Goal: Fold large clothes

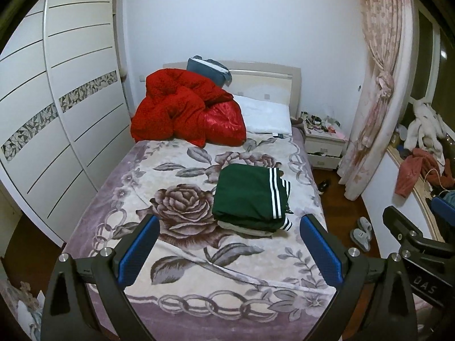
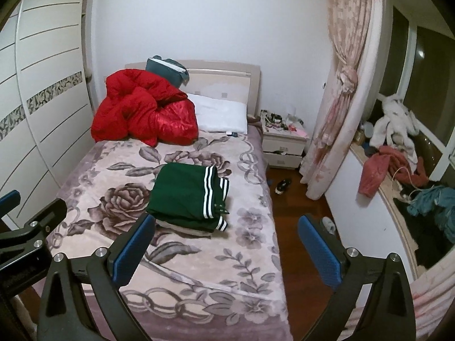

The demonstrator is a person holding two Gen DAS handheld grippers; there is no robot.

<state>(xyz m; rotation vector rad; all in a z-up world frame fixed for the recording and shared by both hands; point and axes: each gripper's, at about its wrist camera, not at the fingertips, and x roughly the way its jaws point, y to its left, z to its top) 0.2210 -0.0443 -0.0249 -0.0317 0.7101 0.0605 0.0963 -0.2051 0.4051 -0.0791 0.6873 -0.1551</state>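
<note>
While both grippers [image 1: 229, 224] [image 2: 226, 224] gape empty, folded green garment [image 1: 250, 196] hides its lower layers.

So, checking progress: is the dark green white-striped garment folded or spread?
Folded: the dark green white-striped garment lies as a compact stacked rectangle on the floral blanket.

Ahead of both wide-spread grippers, the floral blanket [image 1: 182, 258] lies bare up to the folded green garment [image 1: 250, 196], the one obstacle in the near field. Beyond it, the red duvet [image 1: 184, 110] and white pillow [image 1: 267, 118] block the headboard end. Left stands the wardrobe [image 1: 71, 99]; right, slippers [image 1: 361, 231] lie on open floor.
</note>
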